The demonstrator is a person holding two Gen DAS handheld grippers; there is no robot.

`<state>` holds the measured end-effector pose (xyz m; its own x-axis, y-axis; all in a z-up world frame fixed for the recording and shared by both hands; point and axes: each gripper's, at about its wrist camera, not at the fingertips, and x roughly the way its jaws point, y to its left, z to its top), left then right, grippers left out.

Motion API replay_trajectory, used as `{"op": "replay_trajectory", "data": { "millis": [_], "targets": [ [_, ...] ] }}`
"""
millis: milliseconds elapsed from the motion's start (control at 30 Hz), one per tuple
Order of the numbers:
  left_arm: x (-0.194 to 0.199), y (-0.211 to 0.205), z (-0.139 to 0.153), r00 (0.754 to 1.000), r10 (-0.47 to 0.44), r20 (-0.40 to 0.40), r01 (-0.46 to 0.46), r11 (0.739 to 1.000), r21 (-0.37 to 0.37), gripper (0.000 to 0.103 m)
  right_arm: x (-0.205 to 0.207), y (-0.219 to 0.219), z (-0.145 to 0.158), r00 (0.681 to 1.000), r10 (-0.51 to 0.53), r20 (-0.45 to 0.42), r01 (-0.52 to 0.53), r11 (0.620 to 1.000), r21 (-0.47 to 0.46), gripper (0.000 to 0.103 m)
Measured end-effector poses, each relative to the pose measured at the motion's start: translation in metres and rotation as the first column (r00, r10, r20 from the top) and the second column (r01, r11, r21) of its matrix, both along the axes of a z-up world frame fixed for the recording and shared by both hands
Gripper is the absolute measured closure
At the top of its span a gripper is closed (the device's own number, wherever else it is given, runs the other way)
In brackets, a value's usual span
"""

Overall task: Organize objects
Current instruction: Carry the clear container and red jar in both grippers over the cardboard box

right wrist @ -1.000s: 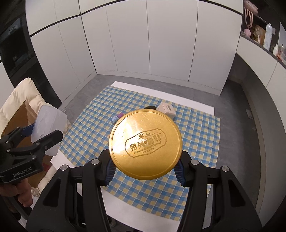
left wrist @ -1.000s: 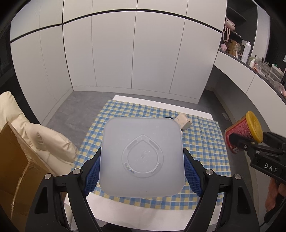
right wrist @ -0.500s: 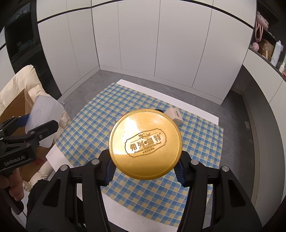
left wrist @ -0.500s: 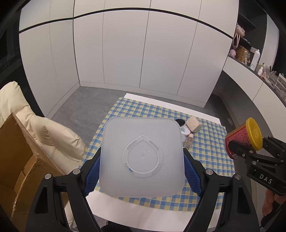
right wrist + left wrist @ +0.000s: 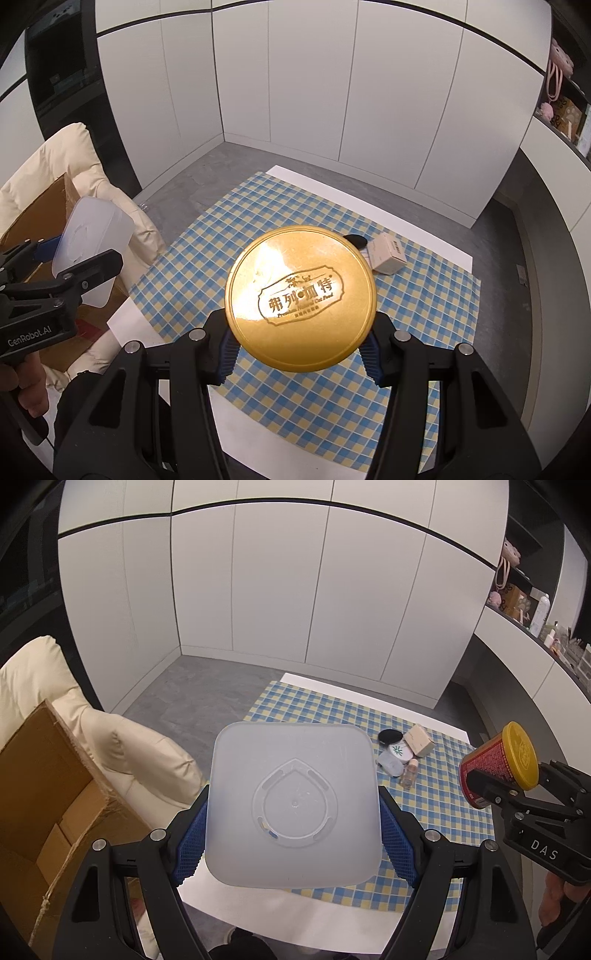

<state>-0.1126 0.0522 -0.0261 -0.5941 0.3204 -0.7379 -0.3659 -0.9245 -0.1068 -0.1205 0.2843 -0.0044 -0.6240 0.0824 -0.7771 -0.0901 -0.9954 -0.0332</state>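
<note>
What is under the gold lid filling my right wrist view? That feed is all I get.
Observer: A red can. The right gripper clamps its body, and the lid faces the camera.
Operator: Is anything on the cloth hidden behind the lid?
Observer: Yes. Beside the beige box there is a white round case with a green leaf print and a small bottle.
Operator: And what does the left gripper hold?
Observer: The left gripper pinches a translucent square container by two opposite sides. A teardrop outline is moulded into the face towards the camera.
</note>
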Motion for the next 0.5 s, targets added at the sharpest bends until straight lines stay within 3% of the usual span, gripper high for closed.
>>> {"op": "replay_trajectory", "data": {
  "millis": [500],
  "targets": [
    [0.001,-0.039,0.002,0.997,0.070,-0.013,-0.070,0.997,-0.012,0.021,-0.017,-0.039,0.000,0.997,0.074,-0.005,-0.074,0.997,-0.002,0.047]
  ]
}}
